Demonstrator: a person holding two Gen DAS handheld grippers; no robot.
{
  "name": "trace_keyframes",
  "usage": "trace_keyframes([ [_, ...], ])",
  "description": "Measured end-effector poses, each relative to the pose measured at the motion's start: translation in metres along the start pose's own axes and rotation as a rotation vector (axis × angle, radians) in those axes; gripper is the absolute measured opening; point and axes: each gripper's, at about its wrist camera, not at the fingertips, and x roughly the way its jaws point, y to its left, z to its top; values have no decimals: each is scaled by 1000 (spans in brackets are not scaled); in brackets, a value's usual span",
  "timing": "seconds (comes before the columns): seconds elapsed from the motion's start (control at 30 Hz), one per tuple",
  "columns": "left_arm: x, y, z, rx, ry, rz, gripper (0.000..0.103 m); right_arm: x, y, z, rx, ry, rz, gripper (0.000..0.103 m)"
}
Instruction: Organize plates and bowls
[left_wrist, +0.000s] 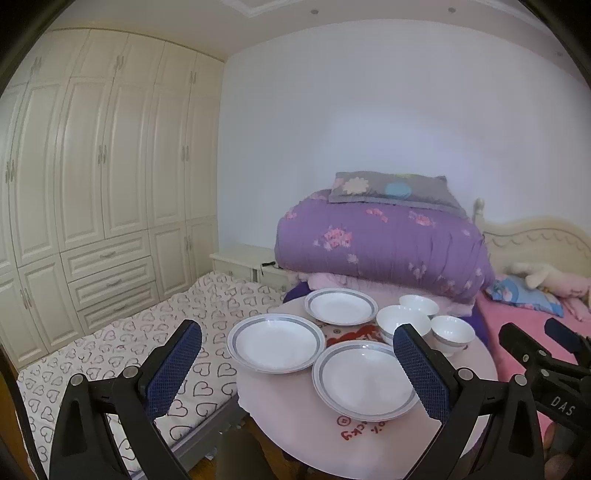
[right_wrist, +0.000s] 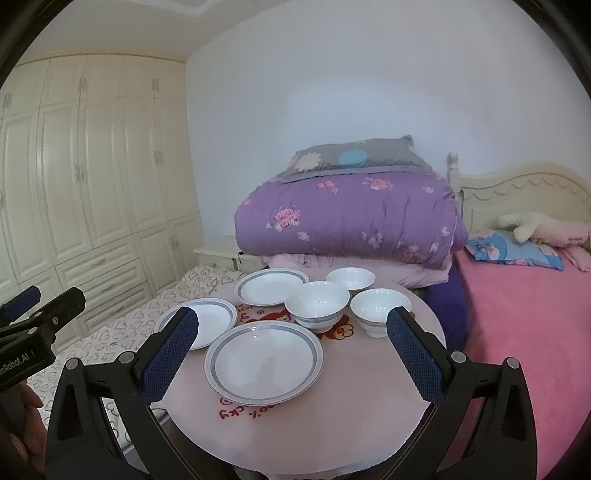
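Home bedroom: bed (right_wrist: 517, 295) w/ folded quilt (right_wrist: 347, 221), built-in wardrobe (left_wrist: 92, 166).

The left tool (left_wrist: 297, 363) is held level, its two blue-padded fingers (left_wrist: 173, 365) spread wide apart with nothing between them. The right tool (right_wrist: 291, 354) is held the same way, its fingers (right_wrist: 415, 354) also spread wide and empty. The two tools sit side by side, both aimed forward and slightly down. From the left wrist view the right tool shows at the right edge; from the right wrist view the left tool shows at the left edge, with part of a hand (right_wrist: 22, 417) beneath it.
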Motion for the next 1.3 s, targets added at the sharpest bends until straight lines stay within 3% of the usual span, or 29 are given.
trace_keyframes([
  [0.2, 14, 5, 3, -13, 29, -8, 102, 12, -6, -1, -10, 15, 51, 103],
  [0.7, 111, 16, 0, -30, 215, 6, 102, 103, -24, -19, -58, 222, 84, 103],
  [0.97, 185, 24, -1, -54, 383, -21, 102, 164, -41, -36, 8, 375, 161, 102],
  [1.3, 267, 36, 16, -106, 554, -38, 101, 222, -50, -54, 41, 534, 222, 91],
])
